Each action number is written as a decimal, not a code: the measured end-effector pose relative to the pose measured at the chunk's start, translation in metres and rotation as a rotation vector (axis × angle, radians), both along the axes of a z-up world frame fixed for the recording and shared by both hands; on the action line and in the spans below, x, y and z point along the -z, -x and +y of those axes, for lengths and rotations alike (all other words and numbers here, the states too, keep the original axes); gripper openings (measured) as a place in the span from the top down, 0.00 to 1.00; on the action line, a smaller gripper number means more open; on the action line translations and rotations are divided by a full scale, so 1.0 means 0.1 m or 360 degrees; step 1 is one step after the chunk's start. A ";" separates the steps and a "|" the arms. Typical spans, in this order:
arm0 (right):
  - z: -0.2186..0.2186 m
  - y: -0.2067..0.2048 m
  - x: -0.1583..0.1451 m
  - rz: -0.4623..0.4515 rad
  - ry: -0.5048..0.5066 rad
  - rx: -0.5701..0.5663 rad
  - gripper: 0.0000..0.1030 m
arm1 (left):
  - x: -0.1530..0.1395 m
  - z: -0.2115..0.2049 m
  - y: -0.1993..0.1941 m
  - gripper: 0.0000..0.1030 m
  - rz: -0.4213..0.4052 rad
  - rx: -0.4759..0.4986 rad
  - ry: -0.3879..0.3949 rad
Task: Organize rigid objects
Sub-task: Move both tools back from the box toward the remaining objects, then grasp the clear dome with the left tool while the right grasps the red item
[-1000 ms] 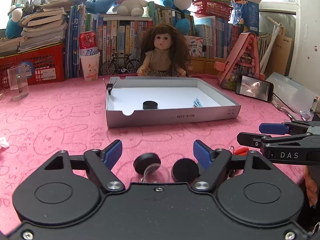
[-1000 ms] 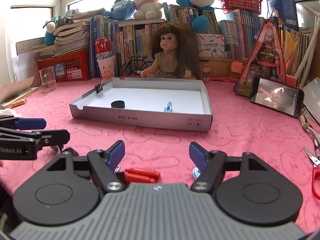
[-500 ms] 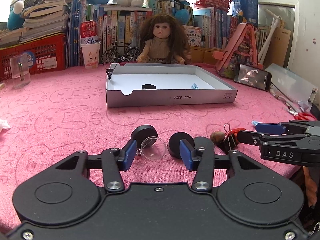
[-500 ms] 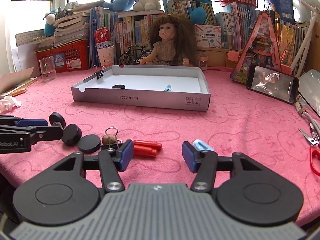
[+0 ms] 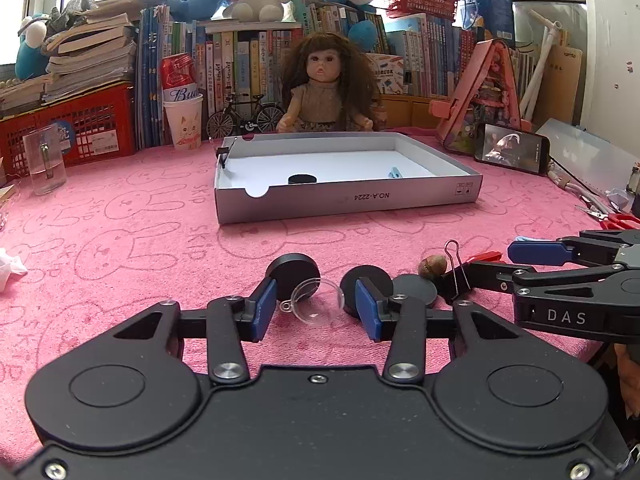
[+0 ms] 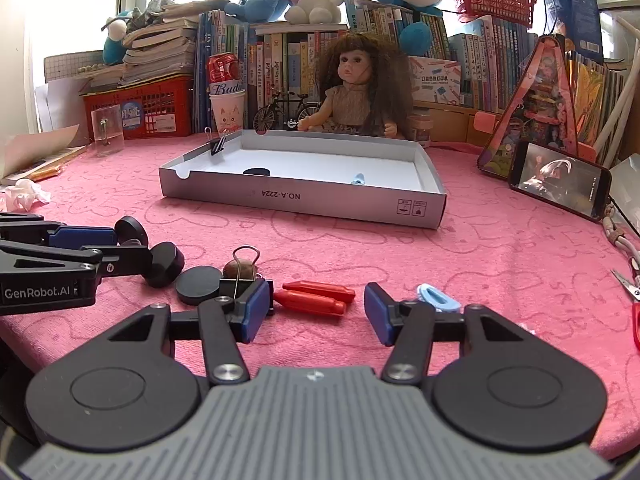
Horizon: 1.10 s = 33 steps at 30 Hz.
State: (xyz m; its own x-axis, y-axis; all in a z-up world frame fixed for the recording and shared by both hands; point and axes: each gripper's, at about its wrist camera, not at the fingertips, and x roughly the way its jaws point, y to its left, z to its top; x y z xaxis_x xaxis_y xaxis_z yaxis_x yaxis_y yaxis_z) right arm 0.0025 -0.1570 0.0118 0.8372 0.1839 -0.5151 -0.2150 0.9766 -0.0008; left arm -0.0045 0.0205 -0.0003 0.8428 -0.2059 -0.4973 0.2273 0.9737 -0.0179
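Dome (image 5: 316, 300), clear and light, lay near the desk's front edge between the left gripper's (image 5: 316, 307) closing fingers, not yet pinched. It looked slippery; grip its round sides gently. The right gripper (image 6: 316, 312) stood open.

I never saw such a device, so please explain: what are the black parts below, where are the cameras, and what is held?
A person holds a two-finger gripper in each hand; a camera on each looks forward along its fingers. One picture is from the left gripper, the other from the right gripper. On the pink cloth lie black discs, a binder clip, a nut and a grey box. Both pairs of jaws have just been closing. A clear dome sits between the left pair, a red clip between the right; neither is gripped yet.
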 end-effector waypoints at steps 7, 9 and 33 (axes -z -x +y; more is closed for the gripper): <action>0.06 0.00 0.00 0.0003 -0.0025 -0.0060 0.40 | 0.01 0.09 -0.02 0.59 0.0022 -0.0052 0.0022; 0.07 0.01 0.00 0.0001 -0.0035 -0.0080 0.40 | 0.01 0.09 -0.01 0.59 0.0011 -0.0049 0.0007; 0.14 -0.07 0.02 0.0054 0.0027 0.0044 0.47 | 0.00 0.02 0.05 0.68 -0.0026 0.0009 -0.0018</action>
State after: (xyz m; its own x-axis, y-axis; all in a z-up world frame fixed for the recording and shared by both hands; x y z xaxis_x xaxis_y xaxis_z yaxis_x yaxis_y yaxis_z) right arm 0.0095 -0.1428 0.0093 0.8237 0.1519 -0.5464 -0.1882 0.9821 -0.0107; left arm -0.0096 0.0230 -0.0002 0.8496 -0.2053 -0.4859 0.2332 0.9724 -0.0032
